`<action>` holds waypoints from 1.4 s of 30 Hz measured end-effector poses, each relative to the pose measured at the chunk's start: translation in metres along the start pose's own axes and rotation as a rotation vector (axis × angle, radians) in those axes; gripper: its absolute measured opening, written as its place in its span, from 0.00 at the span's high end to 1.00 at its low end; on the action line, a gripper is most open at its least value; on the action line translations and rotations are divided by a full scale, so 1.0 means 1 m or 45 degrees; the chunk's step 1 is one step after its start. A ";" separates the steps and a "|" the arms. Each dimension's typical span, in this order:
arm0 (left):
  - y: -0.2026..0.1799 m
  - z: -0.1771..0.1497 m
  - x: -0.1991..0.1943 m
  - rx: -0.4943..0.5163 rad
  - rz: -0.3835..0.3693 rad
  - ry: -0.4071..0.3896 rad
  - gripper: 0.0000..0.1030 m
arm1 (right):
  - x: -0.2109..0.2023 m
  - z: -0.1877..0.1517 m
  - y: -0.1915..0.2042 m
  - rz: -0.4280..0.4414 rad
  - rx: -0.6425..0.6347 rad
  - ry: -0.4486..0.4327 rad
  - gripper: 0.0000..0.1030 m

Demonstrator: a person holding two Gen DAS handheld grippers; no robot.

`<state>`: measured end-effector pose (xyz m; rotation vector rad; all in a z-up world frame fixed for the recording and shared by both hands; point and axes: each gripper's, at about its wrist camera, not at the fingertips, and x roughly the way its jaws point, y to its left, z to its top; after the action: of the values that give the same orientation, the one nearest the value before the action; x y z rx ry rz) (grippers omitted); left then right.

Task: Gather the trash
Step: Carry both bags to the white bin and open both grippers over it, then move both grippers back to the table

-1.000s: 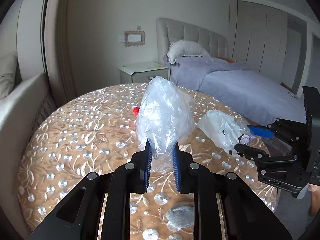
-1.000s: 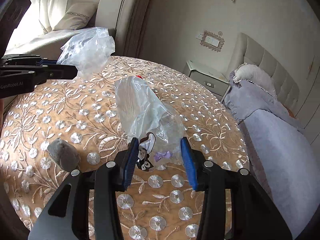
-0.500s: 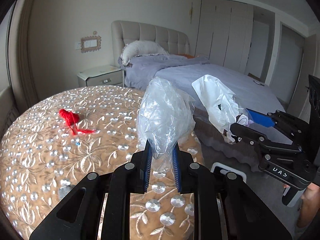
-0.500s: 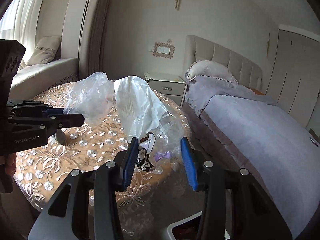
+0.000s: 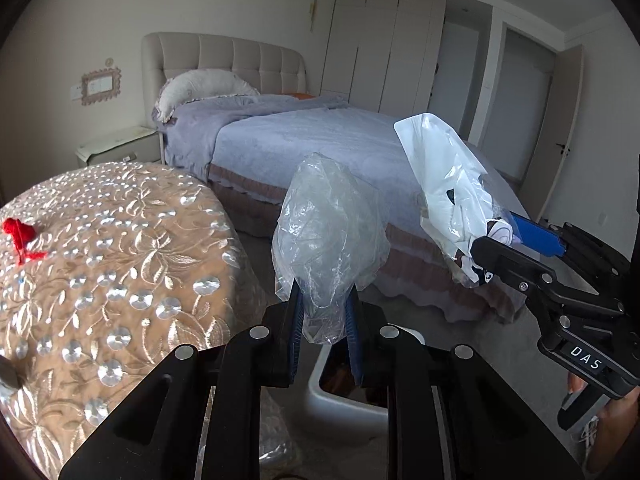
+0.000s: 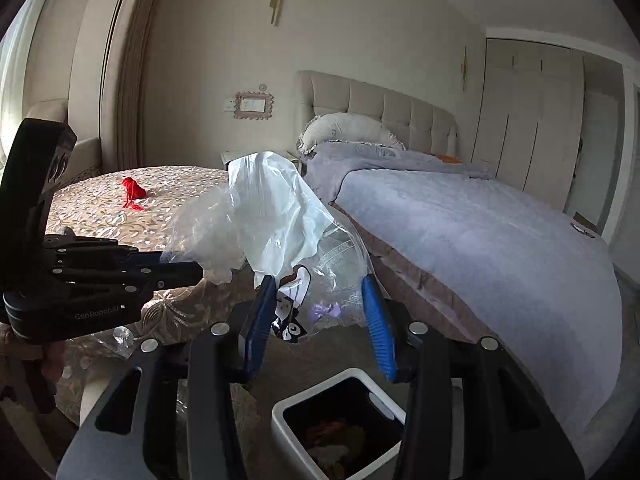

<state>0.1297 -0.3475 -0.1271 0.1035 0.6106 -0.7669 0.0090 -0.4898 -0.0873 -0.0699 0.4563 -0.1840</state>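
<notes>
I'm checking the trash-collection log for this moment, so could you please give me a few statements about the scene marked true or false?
1. The left gripper is shut on a crumpled clear plastic bag. True.
2. The right gripper is empty. False: it holds a white plastic bag with a cartoon print.
3. A white trash bin stands on the floor below the grippers, with trash already in it. True.
4. The red yarn lies in the bin. False: it lies on the round table.
5. Both bags rest on the table. False: both are held in the air.
</notes>
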 end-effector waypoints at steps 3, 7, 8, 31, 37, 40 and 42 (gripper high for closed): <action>-0.016 -0.010 0.020 0.015 -0.042 0.032 0.82 | 0.001 -0.016 -0.012 -0.018 0.035 0.020 0.56; -0.033 -0.024 0.046 0.029 -0.080 0.069 0.82 | 0.005 -0.034 -0.024 -0.037 0.075 0.045 0.56; -0.037 -0.028 0.053 0.033 -0.084 0.078 0.82 | 0.006 -0.039 -0.027 -0.039 0.087 0.048 0.56; -0.058 -0.078 0.188 0.042 -0.125 0.449 0.04 | 0.060 -0.102 -0.089 -0.070 0.242 0.228 0.55; -0.043 -0.063 0.158 0.036 0.054 0.314 0.05 | 0.071 -0.109 -0.094 -0.057 0.253 0.245 0.54; -0.024 -0.047 0.142 -0.038 0.111 0.244 0.05 | 0.084 -0.114 -0.093 -0.030 0.265 0.272 0.54; -0.014 -0.041 0.134 -0.082 0.134 0.225 0.05 | 0.093 -0.120 -0.089 -0.006 0.267 0.294 0.54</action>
<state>0.1754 -0.4284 -0.2331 0.1443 0.7910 -0.6393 0.0231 -0.5985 -0.2247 0.1571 0.6646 -0.2452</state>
